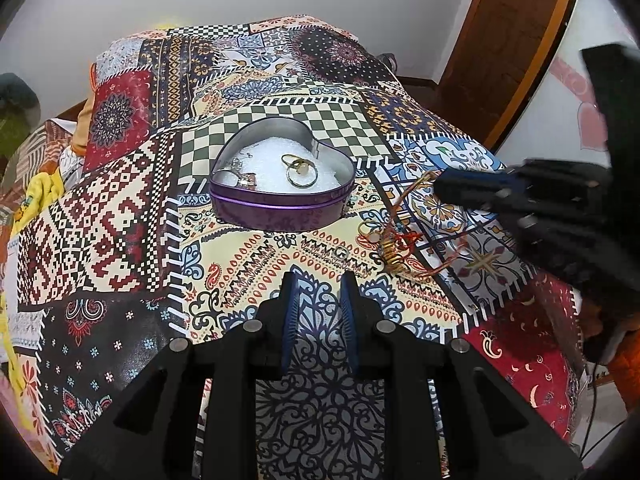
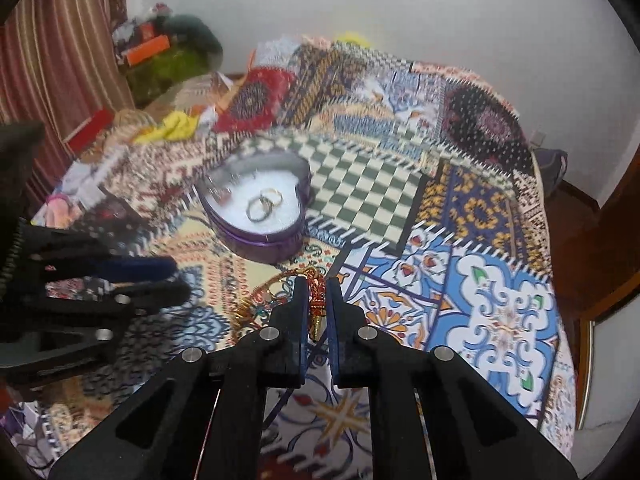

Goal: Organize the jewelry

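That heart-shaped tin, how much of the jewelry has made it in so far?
Done: the purple heart tin already holds two gold rings and what look like earrings. In hand: the right tool is shut on a red-and-gold ornament joined to a copper wire bangle. Left: that piece is not yet in the tin, and a small gold ring lies on the bedspread. The left tool holds nothing.
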Action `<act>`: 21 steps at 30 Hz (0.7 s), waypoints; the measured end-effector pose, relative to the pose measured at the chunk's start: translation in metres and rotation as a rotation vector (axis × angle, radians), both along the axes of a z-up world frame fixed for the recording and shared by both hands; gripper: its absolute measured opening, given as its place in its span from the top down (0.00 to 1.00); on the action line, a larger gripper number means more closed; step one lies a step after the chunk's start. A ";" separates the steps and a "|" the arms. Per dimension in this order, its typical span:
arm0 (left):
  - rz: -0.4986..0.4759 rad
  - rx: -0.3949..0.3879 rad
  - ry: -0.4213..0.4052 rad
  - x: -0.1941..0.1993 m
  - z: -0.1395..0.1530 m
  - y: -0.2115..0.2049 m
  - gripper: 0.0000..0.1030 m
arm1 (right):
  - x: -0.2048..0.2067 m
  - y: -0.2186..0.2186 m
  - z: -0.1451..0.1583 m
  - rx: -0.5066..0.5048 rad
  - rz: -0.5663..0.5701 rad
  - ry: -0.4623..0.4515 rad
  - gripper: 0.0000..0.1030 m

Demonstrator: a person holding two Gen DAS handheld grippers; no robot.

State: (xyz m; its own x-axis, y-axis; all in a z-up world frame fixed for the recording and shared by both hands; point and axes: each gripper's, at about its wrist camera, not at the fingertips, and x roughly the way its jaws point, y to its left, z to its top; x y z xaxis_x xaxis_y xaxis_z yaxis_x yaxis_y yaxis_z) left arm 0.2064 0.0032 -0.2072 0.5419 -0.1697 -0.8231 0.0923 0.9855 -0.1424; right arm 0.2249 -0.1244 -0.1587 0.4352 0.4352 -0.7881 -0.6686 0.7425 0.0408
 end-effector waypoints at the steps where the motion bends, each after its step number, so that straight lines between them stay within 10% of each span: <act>1: -0.003 0.003 0.000 0.000 0.000 -0.001 0.80 | -0.001 -0.003 0.004 0.010 -0.003 -0.006 0.93; 21: -0.029 0.027 0.017 0.033 -0.021 -0.015 0.80 | 0.009 -0.053 0.003 0.026 -0.126 -0.014 0.93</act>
State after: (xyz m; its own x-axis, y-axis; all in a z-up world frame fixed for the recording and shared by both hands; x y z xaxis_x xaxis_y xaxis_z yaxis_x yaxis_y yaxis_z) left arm 0.2398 -0.0118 -0.2285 0.5231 -0.1631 -0.8365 0.1192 0.9859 -0.1176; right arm 0.2339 -0.1777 -0.1556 0.4985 0.3965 -0.7709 -0.5710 0.8193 0.0522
